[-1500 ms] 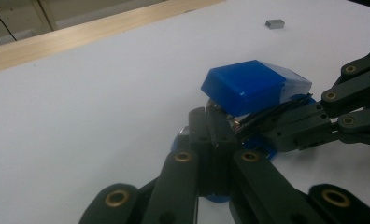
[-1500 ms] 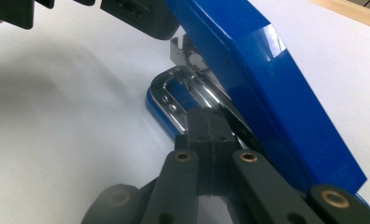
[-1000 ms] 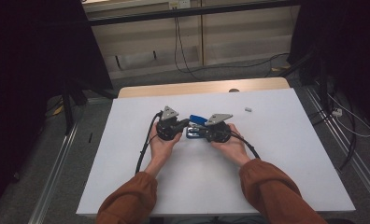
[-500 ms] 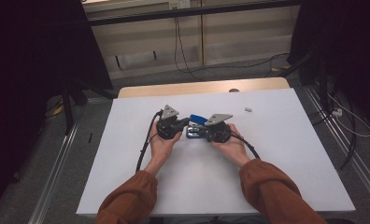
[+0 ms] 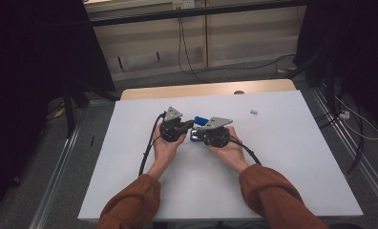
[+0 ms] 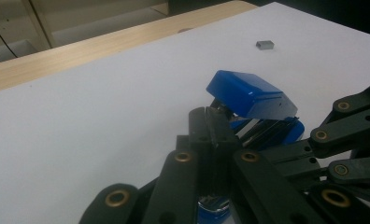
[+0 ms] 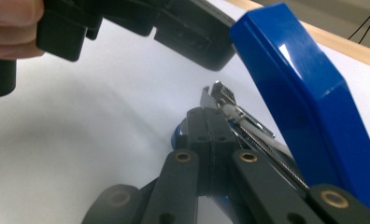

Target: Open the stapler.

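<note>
while both hands meet near the middle of the white worktop (image 5: 130,157), a blue plastic stapler (image 6: 251,95) sits between the two tools, its lid swung up and open, metal staple rail (image 7: 248,128) exposed under it. left hand-held gripper (image 5: 189,126) comes in from the left in the high view; in the left gripper view its black jaws are pressed together with a thin part of the stapler's inner piece pinched at the tips, just under the raised blue lid. right hand-held gripper (image 7: 210,122) comes from the right; in its own view the jaws are together too, tips at the front end of the rail beside the stapler's blue base, but cannot tell if they really clamp it or just touch. the left tool's black body crosses the top of that view, close to the lid. small grey block (image 5: 254,112) lies well apart on the worktop, toward the far right. light wood strip (image 5: 206,89) runs along the far edge. orange-brown sleeves (image 5: 130,205) cover both forearms.
</note>
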